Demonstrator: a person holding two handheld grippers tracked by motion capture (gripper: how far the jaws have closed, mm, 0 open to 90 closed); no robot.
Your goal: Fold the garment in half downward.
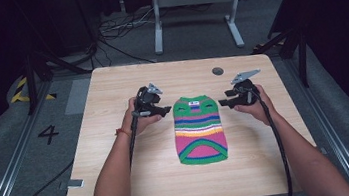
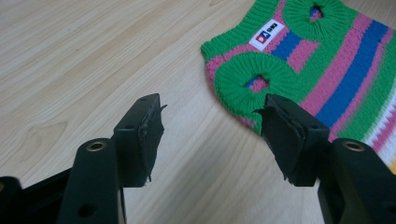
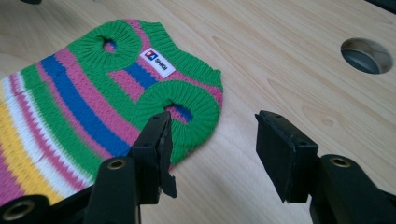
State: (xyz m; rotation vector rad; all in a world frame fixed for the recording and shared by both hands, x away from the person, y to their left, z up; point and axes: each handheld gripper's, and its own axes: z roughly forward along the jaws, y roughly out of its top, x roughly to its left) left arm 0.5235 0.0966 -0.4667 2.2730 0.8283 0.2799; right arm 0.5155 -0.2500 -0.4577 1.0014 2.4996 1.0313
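Observation:
A small striped knitted sweater, green, pink, blue, white and yellow, lies flat in the middle of the table with its neck end away from the person. It has two round green-ribbed leg holes and a white label. My left gripper hovers just left of the sweater's upper part, open, its jaws wide apart over bare wood. My right gripper hovers just right of it, open too. The sweater lies beside each pair of jaws, not between them.
The wooden table has a round cable hole at the back right. Cables trail from both grippers along the forearms. Beyond the table stand a white frame and floor cables.

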